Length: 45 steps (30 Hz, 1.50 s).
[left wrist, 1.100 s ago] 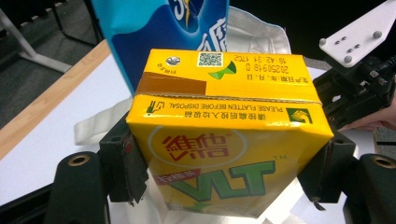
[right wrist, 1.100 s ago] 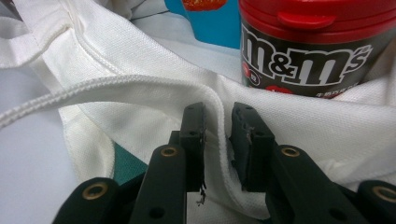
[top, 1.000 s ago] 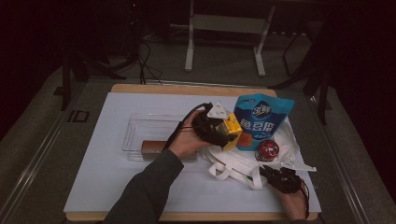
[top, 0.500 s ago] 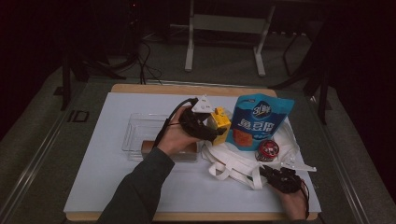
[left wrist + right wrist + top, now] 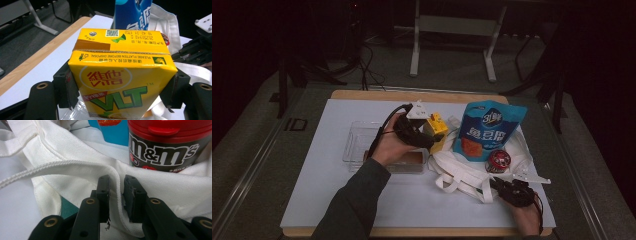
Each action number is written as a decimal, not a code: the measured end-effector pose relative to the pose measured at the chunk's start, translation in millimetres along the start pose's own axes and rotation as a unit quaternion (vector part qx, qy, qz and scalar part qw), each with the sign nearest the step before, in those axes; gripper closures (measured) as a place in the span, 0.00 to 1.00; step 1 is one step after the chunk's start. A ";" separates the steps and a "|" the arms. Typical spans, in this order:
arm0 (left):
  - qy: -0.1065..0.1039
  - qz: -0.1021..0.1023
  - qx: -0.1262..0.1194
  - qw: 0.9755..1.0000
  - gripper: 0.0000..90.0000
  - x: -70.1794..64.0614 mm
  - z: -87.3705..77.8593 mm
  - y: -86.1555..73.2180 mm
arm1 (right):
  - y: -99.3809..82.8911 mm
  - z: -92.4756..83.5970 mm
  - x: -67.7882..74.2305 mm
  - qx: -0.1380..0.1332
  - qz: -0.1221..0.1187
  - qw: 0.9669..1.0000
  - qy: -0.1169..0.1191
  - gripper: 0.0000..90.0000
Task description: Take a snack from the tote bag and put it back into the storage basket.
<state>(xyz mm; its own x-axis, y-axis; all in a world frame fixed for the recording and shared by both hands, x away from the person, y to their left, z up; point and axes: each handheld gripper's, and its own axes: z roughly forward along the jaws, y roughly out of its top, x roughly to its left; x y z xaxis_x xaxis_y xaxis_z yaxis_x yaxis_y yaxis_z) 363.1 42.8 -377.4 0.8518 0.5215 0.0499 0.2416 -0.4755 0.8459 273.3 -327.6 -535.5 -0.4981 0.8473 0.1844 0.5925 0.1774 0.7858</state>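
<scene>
A yellow VLT drink carton (image 5: 436,131) (image 5: 120,75) is held above the table, just left of the blue snack bag (image 5: 489,130) (image 5: 132,12). My left gripper (image 5: 426,136) (image 5: 121,86) is shut on its two sides. A white cloth tote bag (image 5: 462,172) (image 5: 75,170) lies crumpled on the table's right half. My right gripper (image 5: 508,190) (image 5: 116,192) is shut on a hemmed edge of that bag near the front. A red-lidded M&M's can (image 5: 498,161) (image 5: 165,147) stands on the bag just beyond it.
A clear plastic tray (image 5: 359,145) sits left of centre with a brown block (image 5: 411,159) at its near right corner. The white table mat (image 5: 312,190) stretches to the left and front. The other gripper (image 5: 195,50) shows at the right of the left gripper view.
My left gripper has carried the yellow carton a little to the left, away from the blue bag and toward the clear tray. The right gripper has stayed on the bag's edge.
</scene>
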 end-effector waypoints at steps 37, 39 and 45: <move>0.058 -0.040 0.010 0.997 0.32 28.7 -20.6 -37.0 | -0.1 -0.1 0.5 0.000 0.000 1.000 -0.001 0.83; 0.060 -0.041 0.011 0.997 0.32 29.6 -20.7 -38.3 | -0.2 -0.1 0.5 0.000 0.001 1.000 -0.001 0.83; 0.067 -0.049 0.012 0.996 0.32 33.8 -22.3 -43.9 | -0.2 -0.2 0.5 0.000 0.001 1.000 -0.001 0.83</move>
<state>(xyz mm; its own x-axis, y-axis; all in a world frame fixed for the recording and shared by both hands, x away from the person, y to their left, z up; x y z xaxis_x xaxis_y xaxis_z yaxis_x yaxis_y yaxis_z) 371.0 97.1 -401.0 0.7541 0.6556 0.0394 0.3326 -0.4330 0.8378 272.9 -327.3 -535.4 -0.4953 0.8488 0.1850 0.5940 0.1755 0.7851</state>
